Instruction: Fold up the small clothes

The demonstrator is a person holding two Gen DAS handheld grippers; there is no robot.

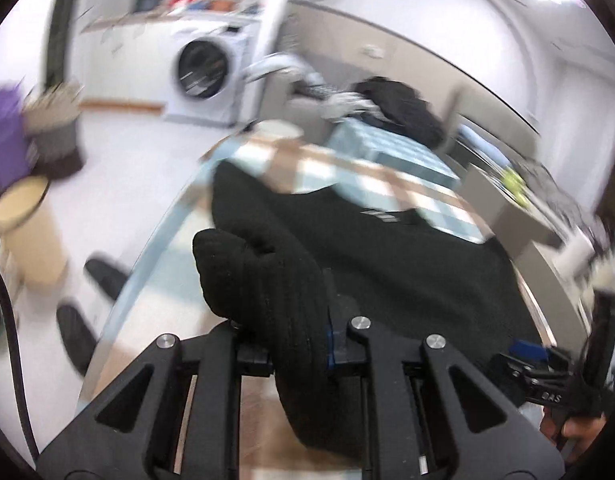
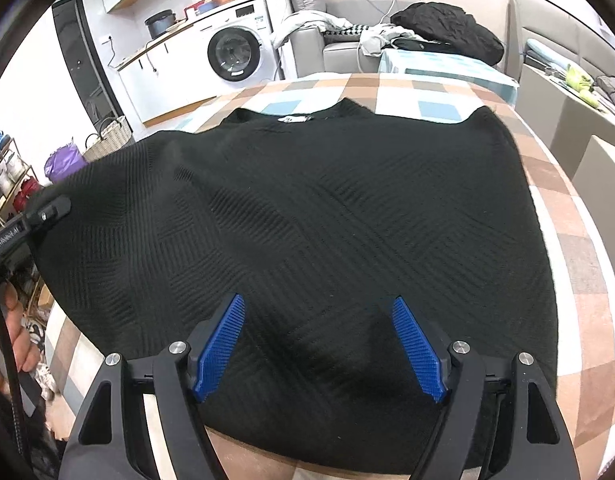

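One sweater point(image 1: 275, 280) corner inside left gripper point(image 1: 297, 344).

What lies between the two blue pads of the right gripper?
Only the black sweater, seen in the right wrist view; the right gripper is open above it.

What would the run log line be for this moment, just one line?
stage: fold starting | left gripper: shut on black sweater edge, lifted | right gripper: open above hem | surface: checkered tablecloth
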